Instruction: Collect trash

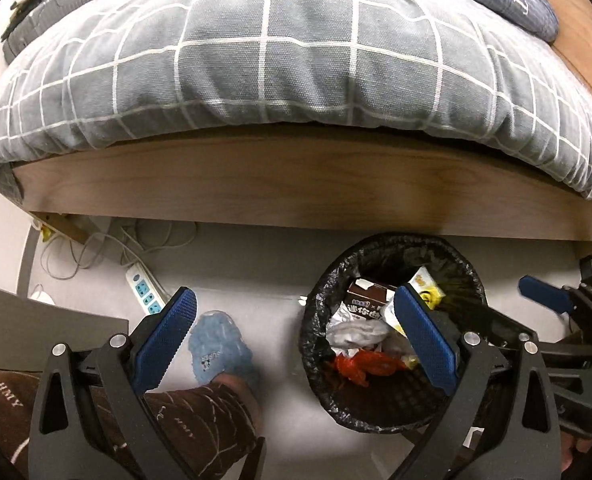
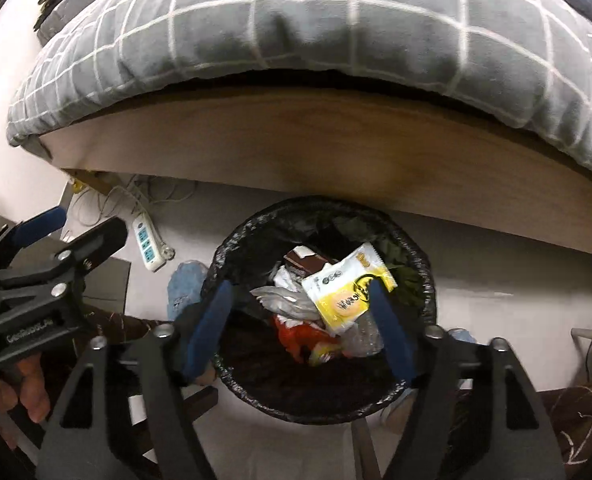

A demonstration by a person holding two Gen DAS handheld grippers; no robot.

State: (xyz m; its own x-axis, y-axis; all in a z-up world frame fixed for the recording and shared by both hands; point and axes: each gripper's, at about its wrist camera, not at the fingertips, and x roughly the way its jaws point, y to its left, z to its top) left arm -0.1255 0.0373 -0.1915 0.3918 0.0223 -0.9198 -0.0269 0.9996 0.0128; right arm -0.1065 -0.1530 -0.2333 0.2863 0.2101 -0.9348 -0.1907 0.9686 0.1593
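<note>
A round bin with a black liner (image 1: 316, 320) (image 2: 424, 264) stands on the floor by the bed. Inside lie a brown carton (image 1: 366, 296), crumpled white paper (image 1: 356, 334), a red wrapper (image 1: 360, 364) and a white and yellow packet (image 2: 346, 290), which shows in the left wrist view (image 1: 426, 284) too. My right gripper (image 2: 300, 300) hangs open over the bin mouth; the packet lies between its fingers, against the right one, and I cannot tell whether it rests on the trash. My left gripper (image 1: 296, 312) is open and empty, left of the bin, above the floor.
The bed's wooden side board (image 1: 296, 184) and grey checked duvet (image 1: 280, 60) rise just behind the bin. A white power strip (image 1: 144, 292) and cables lie on the floor at left. The person's foot in a blue slipper (image 1: 220, 344) stands beside the bin.
</note>
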